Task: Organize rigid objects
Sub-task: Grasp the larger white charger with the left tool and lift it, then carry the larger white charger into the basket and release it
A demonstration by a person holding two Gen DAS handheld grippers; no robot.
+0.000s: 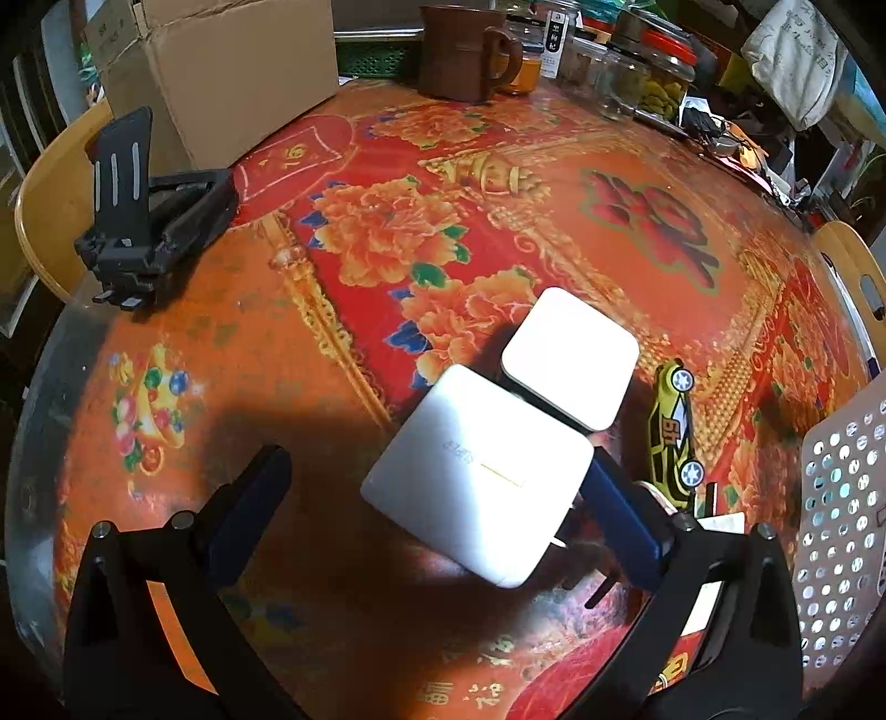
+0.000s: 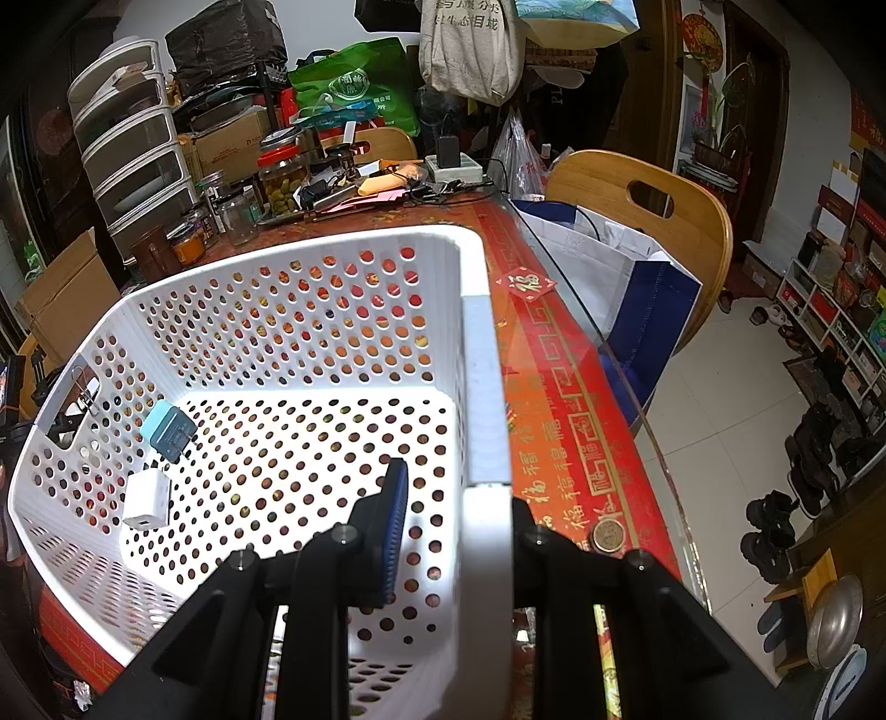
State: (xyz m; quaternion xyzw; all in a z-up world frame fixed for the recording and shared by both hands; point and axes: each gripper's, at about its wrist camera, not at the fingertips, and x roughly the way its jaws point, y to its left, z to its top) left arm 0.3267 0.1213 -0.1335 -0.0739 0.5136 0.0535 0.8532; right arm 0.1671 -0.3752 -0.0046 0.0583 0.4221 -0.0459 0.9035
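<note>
In the left wrist view my left gripper (image 1: 437, 471) is open, its fingers either side of a white square box (image 1: 479, 479) on the red tablecloth; the right finger (image 1: 620, 501) touches the box's edge. A second white square box (image 1: 570, 357) lies just beyond, touching it. A yellow toy car (image 1: 673, 435) lies to their right. In the right wrist view my right gripper (image 2: 448, 526) straddles the right wall of the white perforated basket (image 2: 482, 387); its right finger is hidden behind the wall. Inside the basket lie a blue charger (image 2: 167, 431) and a white charger (image 2: 145, 500).
A black phone stand (image 1: 149, 221) and a cardboard box (image 1: 221, 72) are at the far left. A brown mug (image 1: 459, 52) and jars (image 1: 659, 72) line the far edge. The basket's wall (image 1: 841, 526) shows at the right. A coin (image 2: 608, 537) and a wooden chair (image 2: 648, 221) are right of the basket.
</note>
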